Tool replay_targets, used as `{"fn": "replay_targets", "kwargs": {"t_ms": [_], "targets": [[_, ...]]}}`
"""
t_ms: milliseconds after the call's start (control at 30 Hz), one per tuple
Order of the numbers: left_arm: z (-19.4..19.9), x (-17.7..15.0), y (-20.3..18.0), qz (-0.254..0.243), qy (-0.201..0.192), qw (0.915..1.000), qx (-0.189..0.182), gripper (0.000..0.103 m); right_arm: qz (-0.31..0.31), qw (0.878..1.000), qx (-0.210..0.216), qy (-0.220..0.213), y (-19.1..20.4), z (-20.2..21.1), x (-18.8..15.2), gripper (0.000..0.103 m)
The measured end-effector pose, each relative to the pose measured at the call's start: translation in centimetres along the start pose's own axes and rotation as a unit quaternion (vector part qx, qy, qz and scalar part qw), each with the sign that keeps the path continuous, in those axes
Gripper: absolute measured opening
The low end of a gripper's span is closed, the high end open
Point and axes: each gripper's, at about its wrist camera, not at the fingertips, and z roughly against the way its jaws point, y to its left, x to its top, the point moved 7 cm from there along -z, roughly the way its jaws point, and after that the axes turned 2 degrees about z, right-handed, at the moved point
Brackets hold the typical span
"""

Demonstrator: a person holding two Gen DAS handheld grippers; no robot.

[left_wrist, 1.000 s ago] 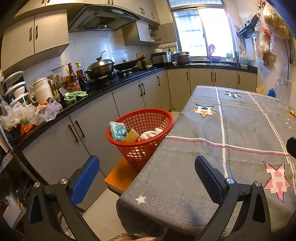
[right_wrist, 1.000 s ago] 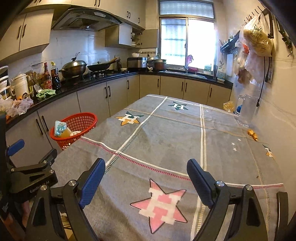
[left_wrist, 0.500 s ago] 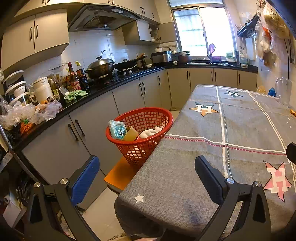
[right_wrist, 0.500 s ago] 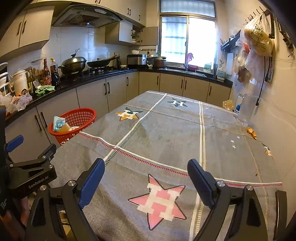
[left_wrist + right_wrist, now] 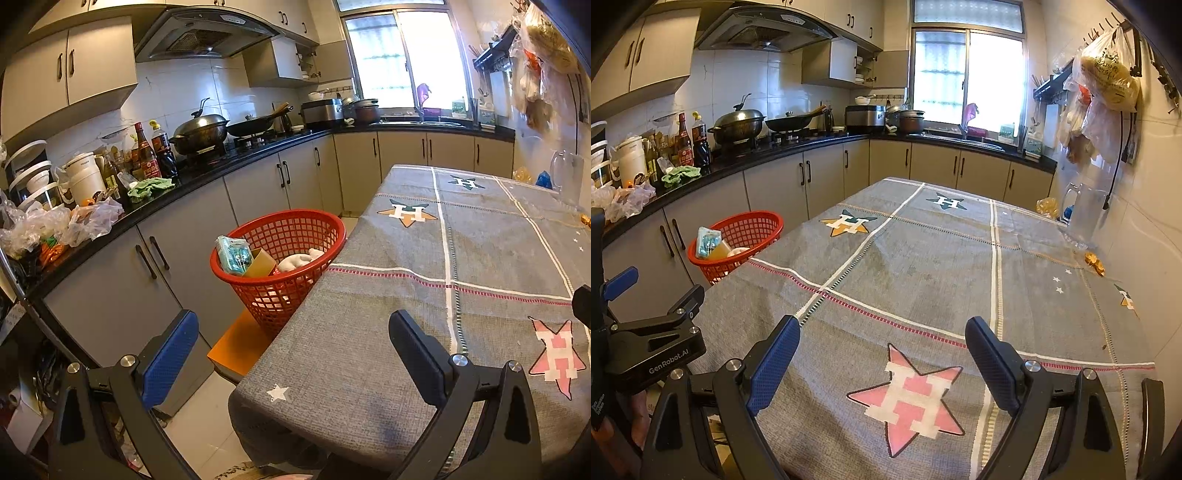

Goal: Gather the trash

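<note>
A red mesh basket (image 5: 317,236) stands on an orange stool beside the table's left edge and also shows in the right wrist view (image 5: 753,229). It holds a teal packet (image 5: 233,254), a tan carton (image 5: 260,263) and white crumpled trash (image 5: 295,260). My left gripper (image 5: 291,343) is open and empty, near the table's front left corner. My right gripper (image 5: 882,350) is open and empty, above the grey tablecloth (image 5: 923,266) near its pink star. Small orange scraps (image 5: 1095,261) lie at the table's far right by the wall.
A black counter (image 5: 207,177) with pots, bottles and plastic bags runs along the left. A clear pitcher (image 5: 1082,214) and a yellow bag stand at the table's back right. Bags hang on the right wall. Tiled floor shows between counter and table.
Both grippers have drifted back slightly from the table; the view has risen a little. Both stay open and empty.
</note>
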Motion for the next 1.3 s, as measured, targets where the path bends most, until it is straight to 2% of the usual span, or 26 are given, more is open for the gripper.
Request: {"fn": "replay_targets", "kwargs": {"t_ms": [1300], "targets": [[-0.15,0.03,0.17,0.001,0.001,1.0000,0.001,0.102,0.001,1.000,0.003,0.008,-0.01,-0.63,-0.72,0.094]]}}
